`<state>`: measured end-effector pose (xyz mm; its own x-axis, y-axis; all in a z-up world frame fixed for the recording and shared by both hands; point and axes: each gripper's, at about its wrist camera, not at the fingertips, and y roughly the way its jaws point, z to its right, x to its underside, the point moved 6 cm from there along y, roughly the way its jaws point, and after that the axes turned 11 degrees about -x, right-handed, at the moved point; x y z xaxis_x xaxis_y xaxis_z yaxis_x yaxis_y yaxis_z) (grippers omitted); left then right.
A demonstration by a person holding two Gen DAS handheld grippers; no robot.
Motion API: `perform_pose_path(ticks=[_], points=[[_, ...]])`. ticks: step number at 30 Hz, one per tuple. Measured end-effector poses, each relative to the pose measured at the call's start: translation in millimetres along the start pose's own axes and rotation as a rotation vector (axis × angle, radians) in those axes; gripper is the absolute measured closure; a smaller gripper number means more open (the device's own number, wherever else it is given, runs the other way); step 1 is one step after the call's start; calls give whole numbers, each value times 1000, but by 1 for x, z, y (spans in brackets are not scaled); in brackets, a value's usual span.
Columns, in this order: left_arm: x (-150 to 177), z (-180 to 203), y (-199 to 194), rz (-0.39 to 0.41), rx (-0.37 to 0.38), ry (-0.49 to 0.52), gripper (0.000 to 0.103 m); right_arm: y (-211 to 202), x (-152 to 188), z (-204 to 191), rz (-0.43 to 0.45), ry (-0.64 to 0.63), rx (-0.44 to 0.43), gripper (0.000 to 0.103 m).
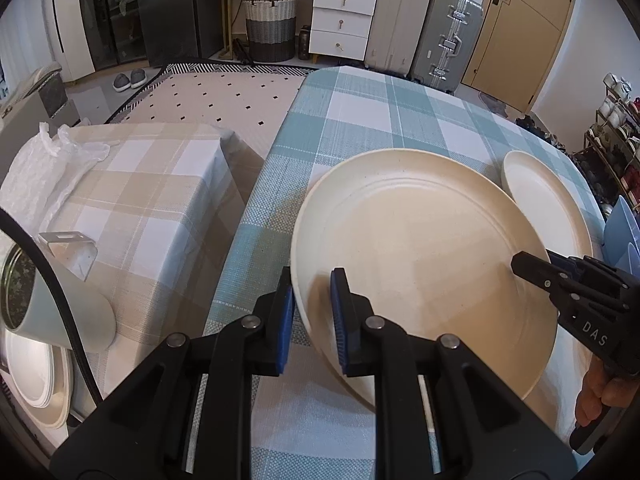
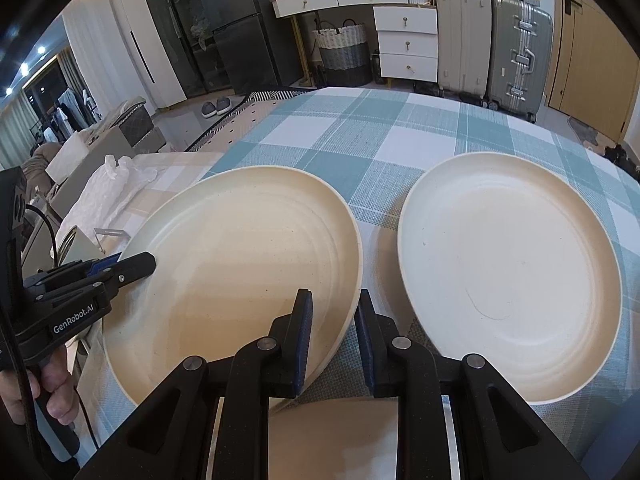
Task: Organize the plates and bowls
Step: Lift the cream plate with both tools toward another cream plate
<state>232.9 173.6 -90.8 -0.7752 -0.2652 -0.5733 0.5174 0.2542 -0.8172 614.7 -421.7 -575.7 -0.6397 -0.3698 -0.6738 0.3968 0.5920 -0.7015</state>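
both the left gripper (image 1: 312, 312) and right gripper (image 2: 332, 332) are clamped on the big plate (image 2: 240, 272), held tilted just above the table (image 2: 360, 136) at nine o'clock of the other plate (image 2: 508, 272), so one loose pinch could drop it.

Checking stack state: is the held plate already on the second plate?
No. The held plate sits tilted beside the second plate, with tablecloth showing between them.
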Motion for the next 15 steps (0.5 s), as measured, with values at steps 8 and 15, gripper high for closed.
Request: perform_pose_path(ticks=[8,15], points=[[-3,0,-36,61,-5,7,89,-26,1,-12,45,-30,12,81],[-1,4,-71,104,2,19,88,-55,4,-21,92,-45,19,81]])
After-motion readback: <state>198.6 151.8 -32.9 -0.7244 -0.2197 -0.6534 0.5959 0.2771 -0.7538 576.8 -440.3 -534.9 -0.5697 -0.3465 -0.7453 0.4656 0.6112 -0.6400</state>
